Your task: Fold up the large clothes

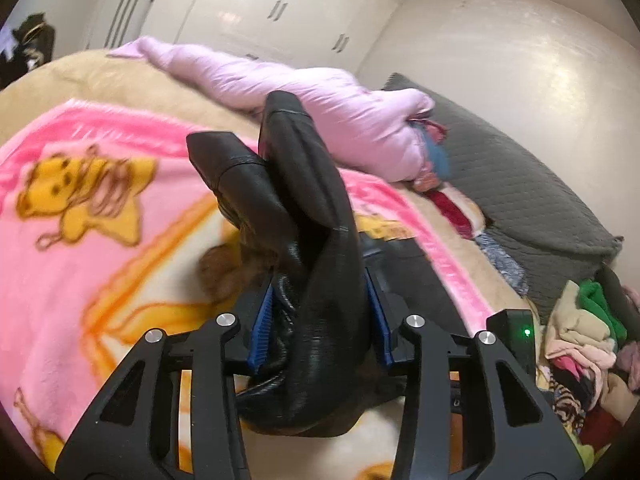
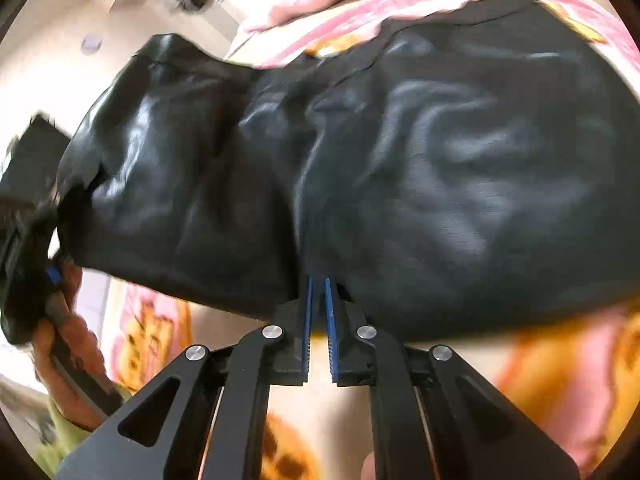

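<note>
While the black leather jacket (image 2: pixel 400 168) lies partly spread on the pink cartoon blanket (image 1: pixel 80 240), I see one bunched end of it lifted between my two tools. My left gripper (image 1: pixel 322 324) pinches a thick roll of the leather between its blue pads. My right gripper (image 2: pixel 318 320) is pressed nearly together on the jacket's near edge. Beyond lie a lilac puffer coat (image 1: pixel 280 92), a grey pillow (image 1: pixel 520 192) and a heap of clothes (image 1: pixel 588 340).
</note>
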Motion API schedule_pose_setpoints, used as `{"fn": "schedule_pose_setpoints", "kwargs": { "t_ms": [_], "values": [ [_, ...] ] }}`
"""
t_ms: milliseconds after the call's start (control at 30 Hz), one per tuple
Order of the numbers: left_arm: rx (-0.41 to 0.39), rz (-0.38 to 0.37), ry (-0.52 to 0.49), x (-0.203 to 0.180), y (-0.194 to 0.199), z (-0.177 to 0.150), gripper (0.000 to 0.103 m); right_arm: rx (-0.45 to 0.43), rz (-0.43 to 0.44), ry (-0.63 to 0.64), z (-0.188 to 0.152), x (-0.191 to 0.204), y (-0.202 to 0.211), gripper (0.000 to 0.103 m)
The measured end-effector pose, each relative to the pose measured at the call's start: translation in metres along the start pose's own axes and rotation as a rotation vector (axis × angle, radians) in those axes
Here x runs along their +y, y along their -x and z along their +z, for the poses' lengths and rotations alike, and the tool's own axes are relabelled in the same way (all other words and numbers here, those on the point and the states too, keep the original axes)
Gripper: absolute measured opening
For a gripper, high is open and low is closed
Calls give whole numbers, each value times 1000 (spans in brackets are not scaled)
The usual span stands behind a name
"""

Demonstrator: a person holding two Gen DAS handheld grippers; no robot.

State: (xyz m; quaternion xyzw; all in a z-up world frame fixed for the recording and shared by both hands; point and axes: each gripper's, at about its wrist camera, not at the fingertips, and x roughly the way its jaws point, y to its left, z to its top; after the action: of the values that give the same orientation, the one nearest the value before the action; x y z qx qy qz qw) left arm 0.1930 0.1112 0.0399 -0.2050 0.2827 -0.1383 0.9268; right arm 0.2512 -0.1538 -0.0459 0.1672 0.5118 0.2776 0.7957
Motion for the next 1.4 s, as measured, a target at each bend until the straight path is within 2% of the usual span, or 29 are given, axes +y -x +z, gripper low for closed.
{"fn": "schedule_pose_setpoints", "kwargs": {
  "t_ms": [100, 167, 233, 267, 300, 367, 400, 467, 500, 567, 600, 633, 700, 800, 867, 1000, 1167, 1300, 1400],
  "values": [
    [8, -12, -48, -30, -10, 5, 30, -93, -19, -31, 9, -13, 41, 23],
    [21, -15, -85, -50, -17, 5, 30, -170, 5, -75, 16, -29, 76, 30],
    [32, -19, -112, -68, -27, 2, 30, -232, 32, -118, 22, -48, 108, 41],
    [36, -24, -120, -73, -29, 0, 30, -248, 42, -134, 23, -53, 117, 54],
    [45, -30, -131, -81, -35, -2, 30, -273, 66, -157, 26, -61, 129, 61],
    [63, -31, -158, -96, -45, -6, 30, -285, 115, -181, 28, -74, 144, 67],
    [76, -35, -168, -104, -52, -9, 31, -284, 149, -190, 33, -73, 145, 78],
    [101, -38, -194, -117, -66, -15, 31, -258, 241, -178, 49, -76, 149, 90],
    [108, -37, -207, -121, -70, -18, 31, -242, 260, -172, 55, -76, 149, 93],
    [130, -46, -219, -129, -79, -25, 33, -181, 238, -166, 75, -72, 134, 97],
    [140, -53, -219, -133, -82, -28, 34, -136, 229, -162, 83, -70, 124, 97],
    [153, -56, -223, -135, -85, -31, 34, -53, 225, -172, 92, -70, 107, 97],
    [175, -58, -247, -141, -90, -41, 34, 17, 220, -202, 100, -71, 92, 97],
    [193, -64, -266, -145, -94, -50, 34, 86, 187, -155, 113, -54, 72, 97],
    [195, -65, -268, -143, -94, -52, 34, 101, 139, -113, 120, -39, 64, 97],
    [199, -71, -258, -137, -92, -51, 34, 133, 103, -71, 123, -20, 48, 98],
    [197, -101, -234, -134, -86, -47, 34, 116, 37, -63, 129, -12, 35, 95],
    [200, -125, -219, -133, -80, -49, 34, 89, -37, -20, 134, -11, 28, 45],
    [186, -157, -197, -127, -59, -50, 34, 40, -74, 37, 130, -4, 29, 25]
  ]
}}
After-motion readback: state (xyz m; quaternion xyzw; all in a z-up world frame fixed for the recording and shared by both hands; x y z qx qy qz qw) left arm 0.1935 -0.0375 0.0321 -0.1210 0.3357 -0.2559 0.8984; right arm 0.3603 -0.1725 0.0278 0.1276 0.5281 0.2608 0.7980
